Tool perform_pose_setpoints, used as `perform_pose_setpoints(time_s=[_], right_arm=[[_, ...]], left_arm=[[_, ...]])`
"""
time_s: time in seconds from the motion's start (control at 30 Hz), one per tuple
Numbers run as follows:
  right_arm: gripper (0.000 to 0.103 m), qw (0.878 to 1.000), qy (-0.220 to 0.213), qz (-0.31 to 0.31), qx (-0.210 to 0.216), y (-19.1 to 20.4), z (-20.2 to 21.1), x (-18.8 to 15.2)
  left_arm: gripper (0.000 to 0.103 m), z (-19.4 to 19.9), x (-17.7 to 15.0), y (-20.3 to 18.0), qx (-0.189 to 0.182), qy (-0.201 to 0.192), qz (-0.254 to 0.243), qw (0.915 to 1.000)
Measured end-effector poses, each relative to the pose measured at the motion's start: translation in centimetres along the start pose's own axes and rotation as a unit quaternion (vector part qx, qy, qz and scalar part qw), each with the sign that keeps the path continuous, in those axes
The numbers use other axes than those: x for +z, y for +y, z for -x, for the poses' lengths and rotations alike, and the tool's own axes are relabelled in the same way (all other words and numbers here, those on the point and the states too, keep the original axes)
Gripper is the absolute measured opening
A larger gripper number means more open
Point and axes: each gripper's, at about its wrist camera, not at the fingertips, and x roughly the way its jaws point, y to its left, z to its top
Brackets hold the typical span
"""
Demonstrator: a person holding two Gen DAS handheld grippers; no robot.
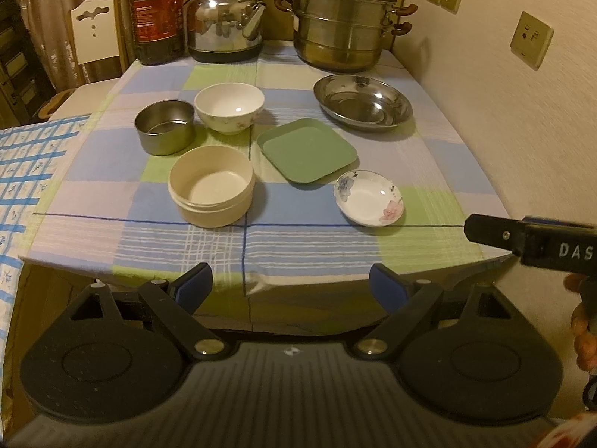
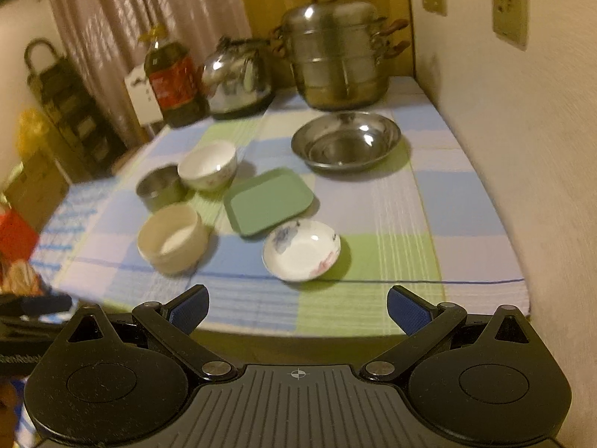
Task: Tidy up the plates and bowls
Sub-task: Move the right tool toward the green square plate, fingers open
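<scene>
A counter [image 1: 429,171] stands pushed into a corner of the room, its right edge against a cream wall [image 1: 522,119] that carries wall sockets [image 1: 531,39]. It is covered with a checked cloth [image 1: 112,171] of blue, lilac and green squares. Along the back edge stand an oil bottle [image 1: 156,18], a steel kettle [image 1: 225,24] and a lidded steel steamer pot [image 1: 343,18]; a patterned curtain [image 1: 56,0] hangs behind the back left corner, with a white chair back [image 1: 95,30] in front of it.

In the middle of the counter sit the dishes. A small steel bowl [image 1: 166,127] and a white floral bowl [image 1: 229,106] stand just beside each other toward the left edge, with a cream round bowl [image 1: 211,186] nearer the front edge. A green square plate [image 1: 308,149] lies at the centre, a wide steel plate [image 1: 363,100] behind it toward the right edge, and a small floral saucer [image 1: 369,198] in front of it, near the front edge.

The left tool [image 1: 291,287] hangs off the front edge with its jaws wide apart, gripping nothing. The right tool [image 2: 298,310] is likewise off the front edge, jaws spread and empty; its view is somewhat blurred.
</scene>
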Motion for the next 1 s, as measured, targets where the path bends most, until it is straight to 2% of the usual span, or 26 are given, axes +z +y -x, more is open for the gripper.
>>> perform_pose_setpoints(time_s=[0.1, 0.2, 0.4, 0.57, 0.7, 0.83, 0.87, 0.9, 1.0], right_arm=[[0.102, 0.997, 0.040, -0.061, 0.022, -1.9, -1.4, 0.2], [0.102, 0.987, 0.071, -0.134, 0.045, -4.0, -2.9, 0.2], [0.102, 0.975, 0.054, -0.200, 0.075, -6.6, -4.9, 1.9], [0.102, 0.975, 0.050, -0.206, 0.066, -7.0, -7.4, 3.7], [0.102, 0.983, 0.030, -0.174, 0.048, -6.7, -10.0, 5.5], [0.101, 0.982, 0.029, -0.181, 0.052, -7.0, -12.7, 6.8], [0.096, 0.982, 0.030, -0.180, 0.053, -7.0, -13.6, 7.1], [0.085, 0.982, 0.033, -0.177, 0.054, -7.0, -14.4, 7.4], [0.075, 0.983, 0.040, -0.172, 0.047, -7.0, -16.6, 8.2]], left_arm=[[0.090, -0.8, 0.6, 0.3, -0.005, 0.002, -0.002, 1.0000], [0.086, -1.8, 1.6, 0.6, -0.005, 0.002, -0.005, 1.0000], [0.084, -5.1, 4.3, 1.5, -0.021, 0.007, -0.011, 0.9997], [0.080, -8.7, 7.5, 1.9, -0.038, 0.006, -0.018, 0.9991], [0.069, -12.0, 9.8, 2.4, -0.050, 0.010, -0.020, 0.9985], [0.065, -15.1, 11.6, 3.0, -0.057, 0.016, -0.015, 0.9981], [0.063, -15.8, 12.0, 3.2, -0.058, 0.018, -0.015, 0.9980], [0.060, -16.6, 12.4, 3.4, -0.060, 0.021, -0.016, 0.9979], [0.052, -18.7, 13.3, 3.7, -0.064, 0.029, -0.022, 0.9973]])
